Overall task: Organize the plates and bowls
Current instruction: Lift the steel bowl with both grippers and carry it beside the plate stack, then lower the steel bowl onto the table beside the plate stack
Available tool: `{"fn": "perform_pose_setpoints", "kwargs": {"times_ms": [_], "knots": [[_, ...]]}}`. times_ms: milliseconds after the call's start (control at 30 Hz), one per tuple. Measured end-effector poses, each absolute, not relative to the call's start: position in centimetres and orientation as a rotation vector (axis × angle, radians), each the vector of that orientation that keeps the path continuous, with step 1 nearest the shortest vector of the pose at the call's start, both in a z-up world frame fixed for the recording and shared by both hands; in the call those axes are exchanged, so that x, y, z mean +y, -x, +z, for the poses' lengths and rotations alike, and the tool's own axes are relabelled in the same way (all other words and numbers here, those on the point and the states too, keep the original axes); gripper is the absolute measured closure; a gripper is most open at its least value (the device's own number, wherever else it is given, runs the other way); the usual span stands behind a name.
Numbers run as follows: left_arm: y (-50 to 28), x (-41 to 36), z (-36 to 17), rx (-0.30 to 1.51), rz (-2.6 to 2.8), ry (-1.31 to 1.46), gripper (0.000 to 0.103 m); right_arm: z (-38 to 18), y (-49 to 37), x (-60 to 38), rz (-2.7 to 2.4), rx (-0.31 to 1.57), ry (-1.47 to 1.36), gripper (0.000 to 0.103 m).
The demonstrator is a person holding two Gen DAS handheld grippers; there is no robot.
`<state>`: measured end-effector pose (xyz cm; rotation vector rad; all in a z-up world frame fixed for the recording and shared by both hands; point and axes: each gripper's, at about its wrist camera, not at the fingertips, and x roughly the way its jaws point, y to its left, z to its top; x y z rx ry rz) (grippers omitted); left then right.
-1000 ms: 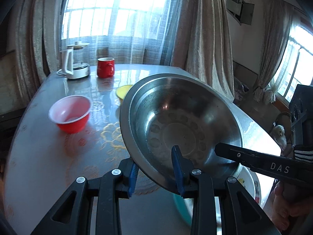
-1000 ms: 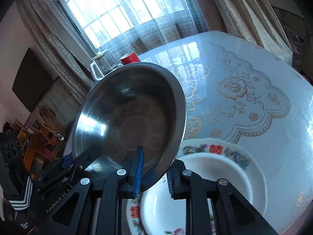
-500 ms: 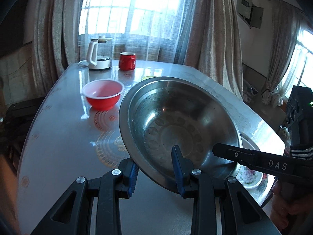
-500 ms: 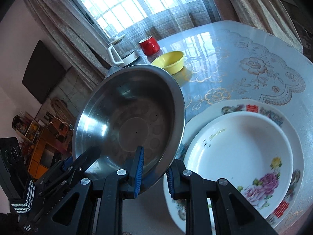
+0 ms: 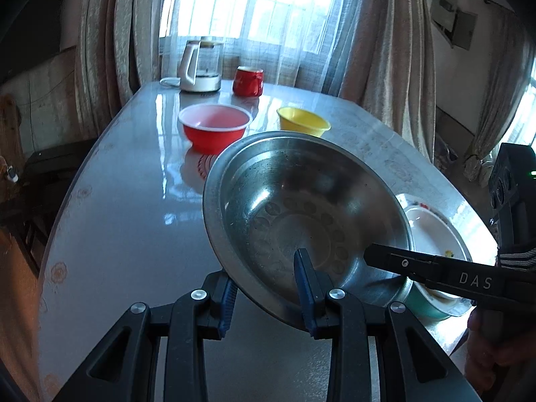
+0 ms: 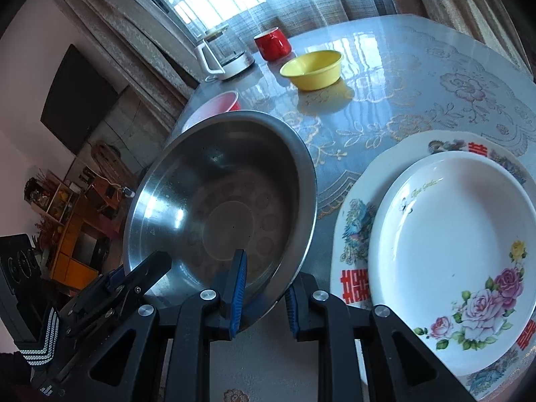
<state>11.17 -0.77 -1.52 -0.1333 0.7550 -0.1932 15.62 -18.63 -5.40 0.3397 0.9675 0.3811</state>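
Observation:
A wide steel bowl hangs tilted above the table, held at its near rim from two sides. My left gripper is shut on the rim, one blue pad inside the bowl and one outside. My right gripper is shut on the rim a little further round; its black finger reaches in from the right. A white bowl with painted roses sits in a patterned plate just right of the steel bowl. A red bowl and a yellow bowl stand further back.
A red mug and a glass kettle stand at the far end by the curtained window. The glass-topped table drops off at its left edge. A hand grips the right tool at the lower right.
Both grippers have carried the steel bowl lower and sideways along the table. The stacked white bowl and plate now lie close beside it, and the yellow bowl has come into the left wrist view.

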Motion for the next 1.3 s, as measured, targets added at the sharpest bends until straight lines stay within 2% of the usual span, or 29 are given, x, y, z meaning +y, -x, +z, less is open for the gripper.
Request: {"fn": "perform_pose_setpoints", "kwargs": {"times_ms": [600, 733, 1000, 1300], "knots": [[-11.8, -0.1, -3.4, 0.812, -0.169, 0.178, 0.069, -6.9, -16.4, -17.1, 0.367, 1.032, -0.288, 0.079], [-11.7, 0.1, -3.4, 0.808, -0.171, 0.186, 0.069, -6.8, -16.3, -17.2, 0.372, 1.039, -0.290, 0.073], [-11.8, 0.2, -3.4, 0.805, -0.163, 0.178, 0.068, -5.7, -15.8, -17.7, 0.330, 1.009, -0.250, 0.071], [-12.1, 0.3, -3.2, 0.813, -0.141, 0.150, 0.069, -5.5, -15.5, -17.2, 0.307, 0.988, -0.155, 0.079]]}}
